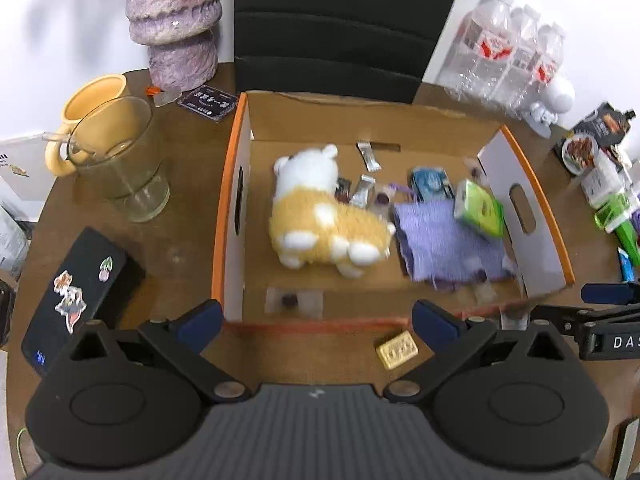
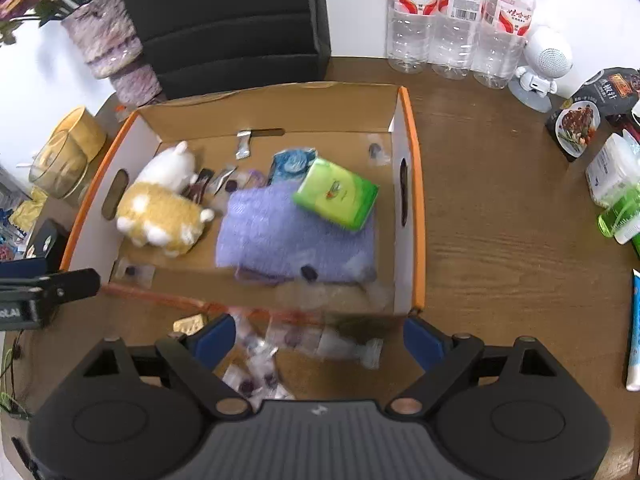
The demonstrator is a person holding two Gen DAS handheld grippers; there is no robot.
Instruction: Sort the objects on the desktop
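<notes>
An orange-rimmed cardboard box (image 1: 230,200) (image 2: 416,200) sits mid-table. Inside lie a white and tan plush toy (image 1: 320,220) (image 2: 160,216), a purple cloth (image 1: 444,240) (image 2: 288,236), a green tissue pack (image 1: 480,208) (image 2: 336,196), a blue packet (image 2: 290,162) and small sachets (image 1: 366,190). My left gripper (image 1: 318,318) is open over the box's near wall, with nothing between its fingers. A gold packet (image 1: 396,355) lies on the table just below it. My right gripper (image 2: 318,336) is open above several blurred clear sachets (image 2: 260,368) in front of the box.
Left of the box stand a glass cup (image 1: 120,160), a yellow mug (image 1: 94,96) and a stickered black case (image 1: 80,292). Behind are a purple vase (image 1: 176,12), a black chair (image 1: 340,20) and water bottles (image 2: 460,20). Food pouches (image 2: 584,120) and a tube (image 2: 636,332) crowd the right.
</notes>
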